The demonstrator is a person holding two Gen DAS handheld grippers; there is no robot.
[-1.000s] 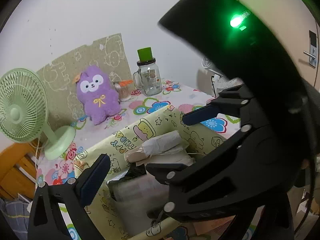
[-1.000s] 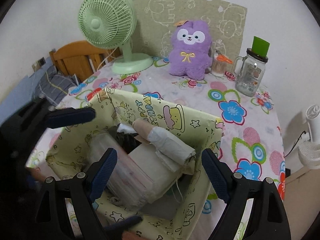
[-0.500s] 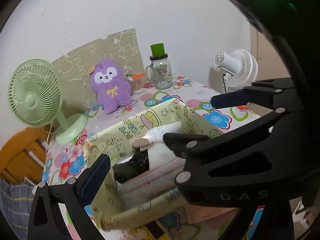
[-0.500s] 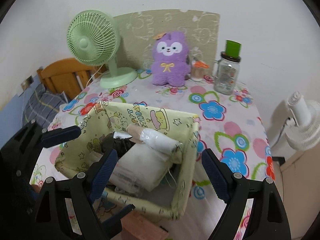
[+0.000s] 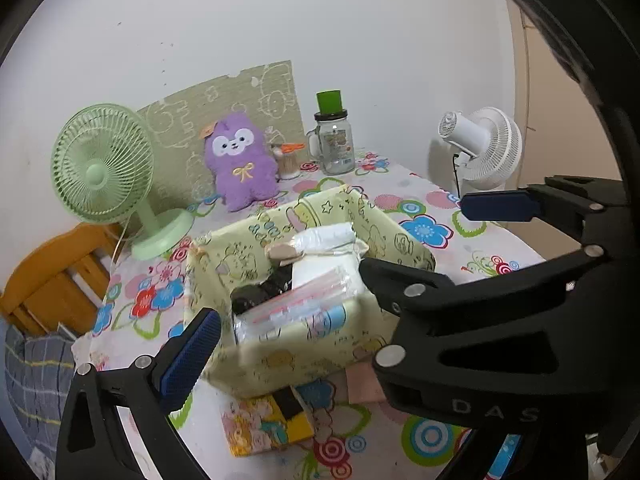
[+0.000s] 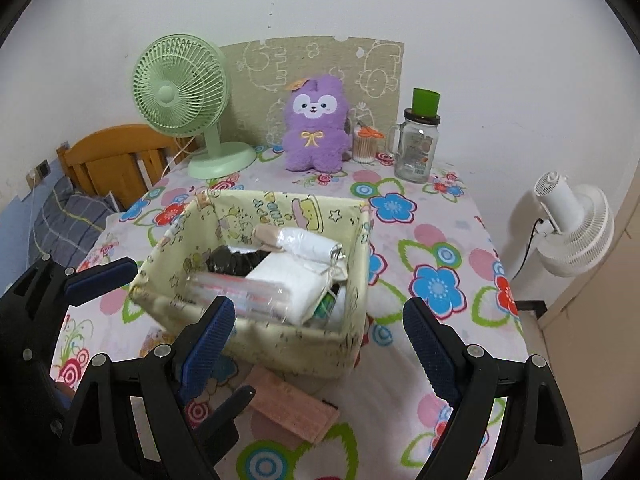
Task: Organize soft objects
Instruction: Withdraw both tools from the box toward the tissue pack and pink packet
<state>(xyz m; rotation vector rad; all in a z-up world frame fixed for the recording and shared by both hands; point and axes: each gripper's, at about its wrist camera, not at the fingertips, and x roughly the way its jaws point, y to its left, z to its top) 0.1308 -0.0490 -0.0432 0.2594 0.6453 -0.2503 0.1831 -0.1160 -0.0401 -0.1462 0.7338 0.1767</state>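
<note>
With both your right gripper (image 6: pixel 316 344) and left gripper (image 6: pixel 102 276) spread and empty, the filled fabric storage basket (image 6: pixel 280 340) sits just beyond your jaws, so next pick the pink cloth (image 6: pixel 294 408) below them.

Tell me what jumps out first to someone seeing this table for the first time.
The purple plush toy sits upright at the back of the flowered table, between the green desk fan and a glass jar with a green lid. In the middle stands a pale yellow fabric basket, stuffed with rolled and folded soft items. A pink folded cloth lies on the table in front of it.
</note>
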